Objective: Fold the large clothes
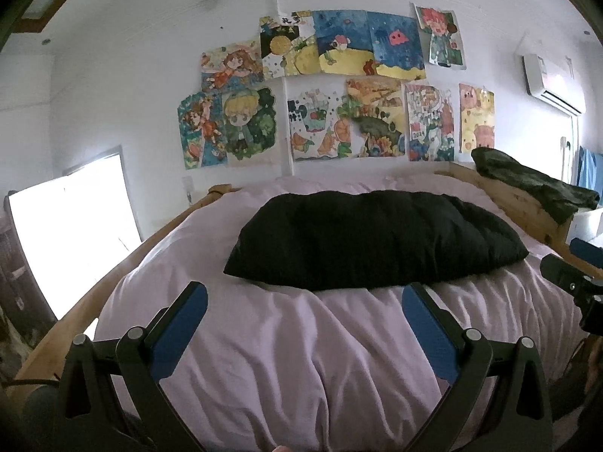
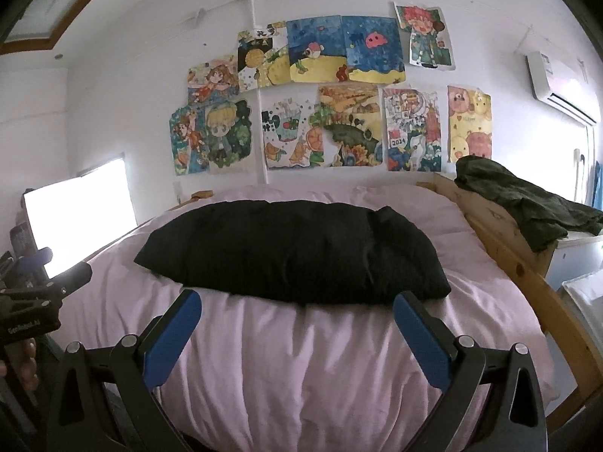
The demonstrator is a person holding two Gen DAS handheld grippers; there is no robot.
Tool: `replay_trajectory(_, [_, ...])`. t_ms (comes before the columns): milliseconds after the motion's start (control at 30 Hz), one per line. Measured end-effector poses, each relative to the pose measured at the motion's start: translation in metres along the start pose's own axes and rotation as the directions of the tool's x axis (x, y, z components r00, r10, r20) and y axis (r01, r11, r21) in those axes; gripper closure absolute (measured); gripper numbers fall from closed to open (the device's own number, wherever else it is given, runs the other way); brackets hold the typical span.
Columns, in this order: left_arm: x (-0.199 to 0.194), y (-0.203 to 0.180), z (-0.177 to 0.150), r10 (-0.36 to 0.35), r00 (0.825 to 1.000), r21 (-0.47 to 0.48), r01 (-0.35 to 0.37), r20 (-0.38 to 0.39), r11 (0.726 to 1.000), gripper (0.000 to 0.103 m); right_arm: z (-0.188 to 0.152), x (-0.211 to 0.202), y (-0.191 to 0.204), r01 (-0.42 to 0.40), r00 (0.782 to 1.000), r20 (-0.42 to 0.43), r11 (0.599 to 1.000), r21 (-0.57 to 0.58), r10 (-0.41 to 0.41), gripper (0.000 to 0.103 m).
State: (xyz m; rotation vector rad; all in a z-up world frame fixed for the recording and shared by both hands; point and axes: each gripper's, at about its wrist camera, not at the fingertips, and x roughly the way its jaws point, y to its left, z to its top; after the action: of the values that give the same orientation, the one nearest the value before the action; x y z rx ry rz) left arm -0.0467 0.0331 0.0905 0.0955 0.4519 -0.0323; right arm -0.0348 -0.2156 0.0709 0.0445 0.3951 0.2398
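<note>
Both grippers, left gripper (image 1: 304, 295) and right gripper (image 2: 297, 303), spread wide, empty. Black garment (image 1: 369, 239) bundled mid-bed on lilac cover (image 1: 309, 358). Risk: pinch catches cover too; bulky cloth slips.

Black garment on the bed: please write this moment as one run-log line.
left gripper: open, empty | right gripper: open, empty | black garment: folded bundle on pink duvet, untouched | green garment: on wooden bed frame

Each hand-held gripper, left (image 1: 304, 297) and right (image 2: 297, 303), has black angular arms with round silver pivot screws. Blue textured pads (image 2: 174, 335) line the fingers. Bare skin shows beside white lettering on the left body.
</note>
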Motion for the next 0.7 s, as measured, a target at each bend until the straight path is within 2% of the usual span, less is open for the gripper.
replay_trajectory(200, [0.008,-0.004,-0.004,0.007,0.999,0.019,-0.007,-0.042,1.000,0.002,-0.005,0.012,0.001,-0.012,0.999,-0.041,1.000,0.001,0.012,0.000])
replay_trajectory(700, [0.012,-0.005,-0.006,0.021,0.998,0.019,-0.020,-0.058,1.000,0.002,-0.008,0.014,-0.008,-0.015,0.998,-0.053,0.999,0.051,0.017,0.000])
